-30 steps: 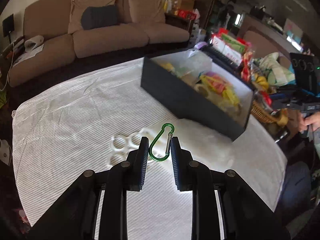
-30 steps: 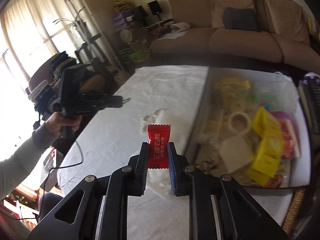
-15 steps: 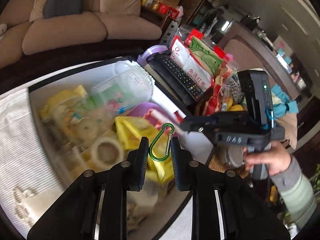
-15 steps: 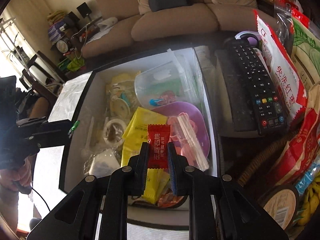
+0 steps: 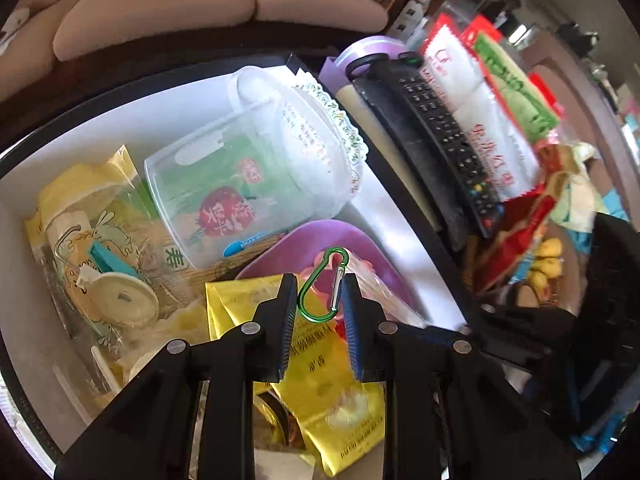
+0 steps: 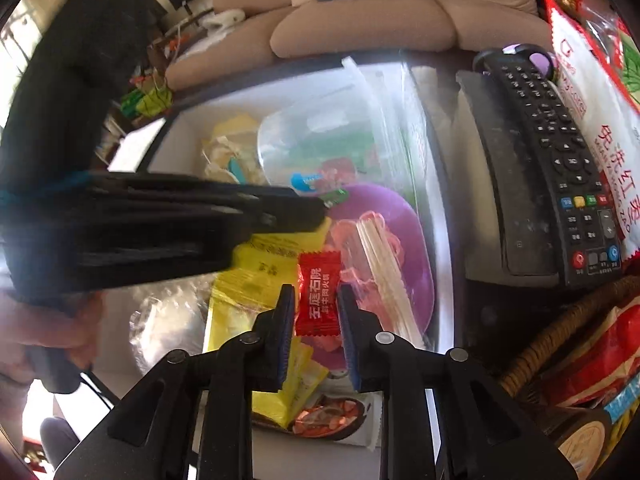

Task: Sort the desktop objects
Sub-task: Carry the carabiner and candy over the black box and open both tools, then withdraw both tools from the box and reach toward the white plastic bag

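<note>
Both grippers have travelled from over the striped tablecloth to above the open black storage box [image 5: 120, 120], and your right gripper [image 6: 316, 312] has just been opening, with the red candy [image 6: 318, 300] between its pads. That wrapper now looks loose or barely touched rather than pinched, and it hangs over the yellow packets [image 6: 244, 288] beside the purple dish [image 6: 400, 240]. Your left gripper [image 5: 320, 300] is clamped on the green carabiner [image 5: 323, 286], which stands upright between the tips over the near edge of the purple dish, with the clear plastic tub [image 5: 260, 160] beyond it. Recommended practice for this release: finish spreading the right jaws without swinging sideways, so the candy drops inside the box wall and not toward the remote control [image 6: 560, 168]. Hold the left gripper clear of the right, since its black body [image 6: 160, 220] crosses close in the right view, then release the carabiner low over the contents
</note>
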`<state>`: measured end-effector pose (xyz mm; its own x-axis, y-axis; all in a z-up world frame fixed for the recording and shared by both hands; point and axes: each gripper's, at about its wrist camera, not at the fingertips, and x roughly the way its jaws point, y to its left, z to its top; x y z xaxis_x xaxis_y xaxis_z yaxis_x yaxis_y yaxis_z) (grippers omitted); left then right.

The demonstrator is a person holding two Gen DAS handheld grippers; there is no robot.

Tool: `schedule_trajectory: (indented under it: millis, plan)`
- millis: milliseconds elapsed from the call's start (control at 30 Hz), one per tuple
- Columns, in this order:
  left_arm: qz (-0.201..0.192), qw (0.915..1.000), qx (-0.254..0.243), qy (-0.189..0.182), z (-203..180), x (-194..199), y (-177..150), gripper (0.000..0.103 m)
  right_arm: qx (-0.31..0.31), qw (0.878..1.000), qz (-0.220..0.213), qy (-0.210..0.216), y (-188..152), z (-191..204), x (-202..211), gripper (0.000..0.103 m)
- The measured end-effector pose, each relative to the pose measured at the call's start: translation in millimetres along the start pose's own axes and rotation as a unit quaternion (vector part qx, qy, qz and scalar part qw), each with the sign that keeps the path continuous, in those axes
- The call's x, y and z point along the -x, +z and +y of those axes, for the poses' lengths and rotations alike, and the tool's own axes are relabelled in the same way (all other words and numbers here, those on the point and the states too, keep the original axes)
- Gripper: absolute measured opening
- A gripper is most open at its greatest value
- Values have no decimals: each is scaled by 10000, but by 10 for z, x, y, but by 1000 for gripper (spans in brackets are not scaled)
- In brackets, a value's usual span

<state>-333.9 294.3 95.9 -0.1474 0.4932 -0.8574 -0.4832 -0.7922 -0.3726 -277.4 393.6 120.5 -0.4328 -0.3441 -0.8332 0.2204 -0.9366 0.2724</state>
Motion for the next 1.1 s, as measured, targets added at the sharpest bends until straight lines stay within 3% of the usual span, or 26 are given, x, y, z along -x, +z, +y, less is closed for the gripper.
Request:
schedule_trajectory:
  millis: [200,300,433,533,600,667,767,833,1100]
  plan:
    - [-26,9999,32,147,-17,67,-32,32,-154,9994,-304,10,-42,-50,250,33]
    - [-121,9998,104,113,4,235,-97,34,-244,9988,-418,67,-60,-40,386,35]
    - [-279,9993,-16,247,-7,558,-257,45,-291,9982,-525,76,-148,36,578,45]
    - [-468,9982,11,380,0,836,-456,67,-259,9984,-500,43,-217,150,650,51]
    - [-538,9971,73,542,19,981,-587,78,-211,9987,-463,-60,-227,269,651,69]
    - [-591,9951,135,779,23,1114,-712,88,-88,9987,-466,-186,-261,393,669,80]
    - [-708,9935,285,843,34,1326,-950,103,48,9981,-497,-353,-346,576,710,94]
    - [-811,9926,342,840,33,1477,-1129,103,192,9965,-596,-547,-398,711,733,103]
    - [-1137,9836,449,1329,-37,1954,-1851,103,437,9909,-871,-933,-695,1111,970,103]
